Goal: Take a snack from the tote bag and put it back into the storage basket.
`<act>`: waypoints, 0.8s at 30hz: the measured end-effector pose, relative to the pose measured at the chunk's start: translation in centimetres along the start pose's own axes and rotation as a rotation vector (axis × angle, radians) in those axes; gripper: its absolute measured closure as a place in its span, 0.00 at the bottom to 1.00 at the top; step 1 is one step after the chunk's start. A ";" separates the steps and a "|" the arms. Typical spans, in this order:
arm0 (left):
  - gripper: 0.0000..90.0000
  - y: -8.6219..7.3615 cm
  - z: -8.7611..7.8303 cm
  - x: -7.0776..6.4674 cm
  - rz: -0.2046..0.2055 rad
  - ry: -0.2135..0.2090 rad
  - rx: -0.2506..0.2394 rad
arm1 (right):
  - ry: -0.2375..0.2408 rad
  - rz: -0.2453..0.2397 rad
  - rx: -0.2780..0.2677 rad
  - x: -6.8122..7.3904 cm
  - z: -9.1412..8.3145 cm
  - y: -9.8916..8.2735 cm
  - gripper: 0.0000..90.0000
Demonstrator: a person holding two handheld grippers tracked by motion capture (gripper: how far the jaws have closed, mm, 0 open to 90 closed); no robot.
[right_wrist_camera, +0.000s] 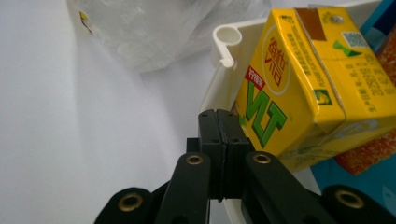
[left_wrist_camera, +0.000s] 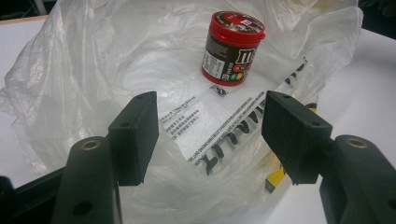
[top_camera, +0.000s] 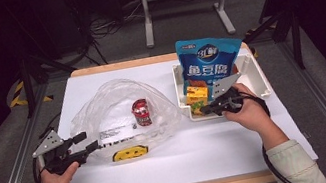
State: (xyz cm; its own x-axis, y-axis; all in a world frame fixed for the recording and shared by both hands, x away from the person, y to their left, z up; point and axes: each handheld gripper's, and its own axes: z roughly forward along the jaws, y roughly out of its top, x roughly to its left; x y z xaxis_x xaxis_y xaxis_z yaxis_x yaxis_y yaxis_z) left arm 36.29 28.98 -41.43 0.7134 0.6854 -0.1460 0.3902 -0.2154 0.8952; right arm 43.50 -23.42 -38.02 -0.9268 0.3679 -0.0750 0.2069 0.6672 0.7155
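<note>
High view first: a white table (top_camera: 182,154) carries a clear plastic bag (top_camera: 104,113) on the left with a red candy tub (top_camera: 141,112) inside it, and a white tray (top_camera: 258,73) on the right holding a blue snack pouch (top_camera: 208,63) and a yellow drink carton (top_camera: 197,96). The left gripper (top_camera: 89,141) sits at the bag's near edge, the right gripper (top_camera: 205,110) at the tray's near left corner, beside the carton. Left gripper view: its jaws stand spread wide over the bag (left_wrist_camera: 93,70), nothing pinched, the tub (left_wrist_camera: 232,47) upright beyond them. Right gripper view: the jaws are pressed together with nothing between, just beside the carton (right_wrist_camera: 299,84), which leans against the tray's rim (right_wrist_camera: 226,44).
</note>
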 end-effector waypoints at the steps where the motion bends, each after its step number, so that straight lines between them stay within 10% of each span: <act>1: 0.41 0.0 0.0 0.0 0.002 0.001 0.000 | -0.007 0.001 0.006 -0.1 0.1 -0.1 1.00; 24: 0.41 0.0 0.0 0.0 -0.001 0.001 0.000 | -0.089 0.081 0.048 -1.4 0.9 -1.4 1.00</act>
State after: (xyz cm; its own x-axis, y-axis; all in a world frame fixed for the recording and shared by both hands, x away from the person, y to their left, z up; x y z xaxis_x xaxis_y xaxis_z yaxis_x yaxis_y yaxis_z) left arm 36.28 29.02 -41.43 0.7129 0.6859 -0.1462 0.3903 -0.2148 0.8953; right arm 44.73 -24.32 -39.54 -0.8753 0.4766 -0.0815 0.2967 0.6626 0.6877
